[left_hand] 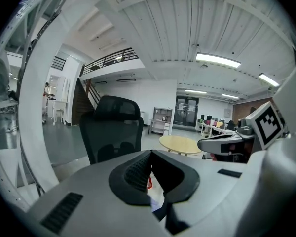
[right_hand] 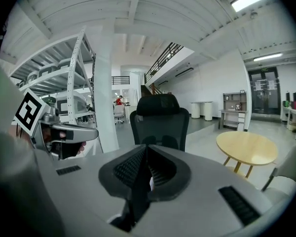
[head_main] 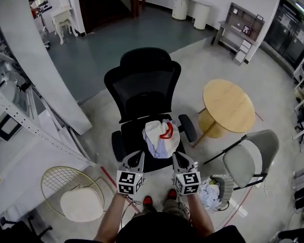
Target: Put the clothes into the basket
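Observation:
A heap of white and lilac clothes (head_main: 160, 138) with a red piece on top lies on the seat of a black office chair (head_main: 142, 82). My left gripper (head_main: 139, 157) and right gripper (head_main: 176, 157) are side by side just in front of the heap, both aimed at it and both shut with nothing in them. In the left gripper view the gripper's (left_hand: 151, 153) closed tips cover most of the clothes (left_hand: 155, 191). The right gripper (right_hand: 146, 147) points at the chair back (right_hand: 159, 120). A grey basket (head_main: 226, 185) holding some cloth stands on the floor at my right.
A round wooden table (head_main: 228, 105) stands right of the office chair, with a grey chair (head_main: 248, 161) in front of it. At my left is a gold wire seat (head_main: 66, 184) with a white cushion. White shelving (head_main: 10, 110) and a white column line the left side.

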The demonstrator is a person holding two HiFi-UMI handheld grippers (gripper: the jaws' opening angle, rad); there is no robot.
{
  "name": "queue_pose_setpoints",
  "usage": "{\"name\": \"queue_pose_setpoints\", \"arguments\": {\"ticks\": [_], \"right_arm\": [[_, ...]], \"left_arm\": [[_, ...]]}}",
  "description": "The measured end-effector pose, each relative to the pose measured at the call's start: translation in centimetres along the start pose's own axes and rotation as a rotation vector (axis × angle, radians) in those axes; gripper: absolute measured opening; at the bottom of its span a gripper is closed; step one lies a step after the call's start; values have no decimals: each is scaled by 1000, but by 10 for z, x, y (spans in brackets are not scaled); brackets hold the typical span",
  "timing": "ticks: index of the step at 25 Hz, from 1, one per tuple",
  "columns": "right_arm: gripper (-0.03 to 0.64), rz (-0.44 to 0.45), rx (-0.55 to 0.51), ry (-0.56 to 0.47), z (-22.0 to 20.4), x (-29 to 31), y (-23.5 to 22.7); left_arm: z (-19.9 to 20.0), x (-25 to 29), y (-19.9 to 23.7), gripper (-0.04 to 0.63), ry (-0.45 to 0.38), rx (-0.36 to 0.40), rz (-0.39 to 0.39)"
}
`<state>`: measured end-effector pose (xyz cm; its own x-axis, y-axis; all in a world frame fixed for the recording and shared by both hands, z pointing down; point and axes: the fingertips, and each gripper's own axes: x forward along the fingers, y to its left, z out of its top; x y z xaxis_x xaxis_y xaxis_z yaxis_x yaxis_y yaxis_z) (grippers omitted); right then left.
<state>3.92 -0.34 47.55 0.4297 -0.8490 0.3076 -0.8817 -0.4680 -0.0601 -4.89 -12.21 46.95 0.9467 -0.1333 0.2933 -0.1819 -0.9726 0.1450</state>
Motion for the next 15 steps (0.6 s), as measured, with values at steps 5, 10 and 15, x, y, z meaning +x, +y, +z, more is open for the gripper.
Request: {"name": "queue_pose_setpoints", "arguments": {"ticks": [5,10,15], "right_arm": [[37,26,-16,30,-5,38,-12],[37,82,-18,79,-22,81,-31],[37,131,19,156,-58,132,-62]], "left_arm": [[-14,26,18,6,32,-31,18],[-27,62,32,8,69,-60,61],[-52,108,40,8,142,-99,93]]}}
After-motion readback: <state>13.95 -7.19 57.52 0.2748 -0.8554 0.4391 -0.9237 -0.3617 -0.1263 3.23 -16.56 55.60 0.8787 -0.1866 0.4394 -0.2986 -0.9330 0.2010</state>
